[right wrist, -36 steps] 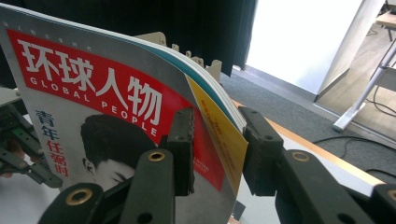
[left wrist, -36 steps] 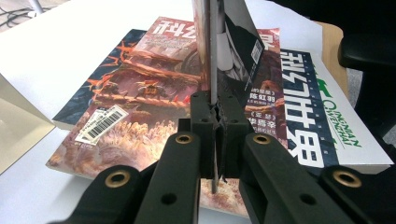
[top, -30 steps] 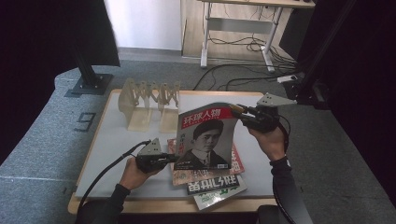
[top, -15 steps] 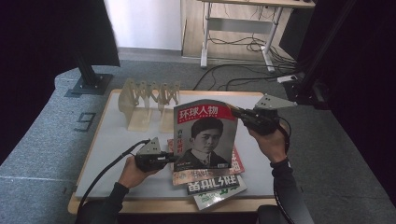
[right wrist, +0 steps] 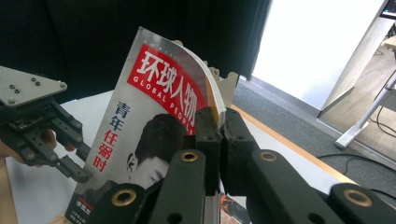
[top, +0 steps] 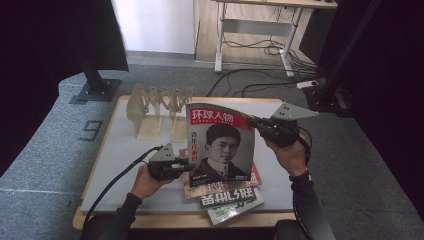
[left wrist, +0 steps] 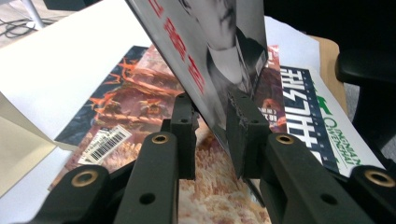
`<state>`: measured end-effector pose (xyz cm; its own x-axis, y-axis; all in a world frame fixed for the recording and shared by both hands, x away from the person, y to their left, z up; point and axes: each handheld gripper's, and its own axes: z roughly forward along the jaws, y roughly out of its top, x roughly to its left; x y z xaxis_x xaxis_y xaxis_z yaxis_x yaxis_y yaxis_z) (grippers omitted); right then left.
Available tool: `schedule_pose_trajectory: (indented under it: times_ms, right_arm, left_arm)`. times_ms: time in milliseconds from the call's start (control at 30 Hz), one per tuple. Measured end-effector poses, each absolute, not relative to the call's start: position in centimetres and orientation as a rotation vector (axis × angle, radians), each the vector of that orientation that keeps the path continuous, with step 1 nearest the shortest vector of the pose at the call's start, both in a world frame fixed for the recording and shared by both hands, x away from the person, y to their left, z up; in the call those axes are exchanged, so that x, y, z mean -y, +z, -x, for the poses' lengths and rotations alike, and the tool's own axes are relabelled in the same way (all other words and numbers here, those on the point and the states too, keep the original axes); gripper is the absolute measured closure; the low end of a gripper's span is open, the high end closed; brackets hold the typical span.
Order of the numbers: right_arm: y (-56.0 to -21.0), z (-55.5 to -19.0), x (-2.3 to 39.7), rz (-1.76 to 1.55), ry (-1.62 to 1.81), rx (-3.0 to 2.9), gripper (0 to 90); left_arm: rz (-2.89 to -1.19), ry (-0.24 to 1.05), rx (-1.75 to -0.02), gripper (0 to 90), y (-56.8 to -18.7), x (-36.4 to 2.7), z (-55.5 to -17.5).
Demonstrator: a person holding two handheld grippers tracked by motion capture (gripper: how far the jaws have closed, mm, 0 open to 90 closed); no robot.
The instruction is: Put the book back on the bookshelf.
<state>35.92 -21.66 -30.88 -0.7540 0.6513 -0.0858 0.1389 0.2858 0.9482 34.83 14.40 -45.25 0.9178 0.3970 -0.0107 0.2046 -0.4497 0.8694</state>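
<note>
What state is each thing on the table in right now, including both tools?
Global People magazine: lifted upright off the stack, cover toward the person.
Right tool: shut on the magazine's right edge.
Left tool: jaws just been opening, magazine's lower edge between them, a gap on one side.
Magazine stack: flat on the table, fanned out.
Wooden rack: upright, empty.

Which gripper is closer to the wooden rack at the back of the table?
Left, though not by much. The left gripper sits in front of the wooden rack, by the magazine's bottom corner. The right gripper holds the magazine's far edge.
</note>
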Motion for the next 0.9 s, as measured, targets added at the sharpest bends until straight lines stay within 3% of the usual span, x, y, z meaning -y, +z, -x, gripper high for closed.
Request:
schedule_pose_trajectory:
  times_ms: [200, 533, 700, 900]
  right_arm:
    - [-30.9, -35.6, 22.2, -0.704, 1.486, -2.087, 86.3]
    - [-31.1, -34.8, 23.1, -0.709, 1.497, -2.07, 86.3]
    - [-31.2, -34.8, 23.2, -0.718, 1.495, -2.065, 86.3]
    - [-30.3, -35.0, 23.1, -0.711, 1.516, -2.037, 86.3]
  left_arm:
    - [-2.066, 0.238, -0.406, 78.2, -45.1, -14.3, -34.6]
    - [-2.047, 0.26, -0.404, 64.4, -44.7, -13.2, -34.9]
    - [-2.047, 0.249, -0.411, 77.1, -44.4, -13.0, -35.2]
    - [-2.033, 0.365, -0.419, 84.0, -43.5, -13.7, -35.1]
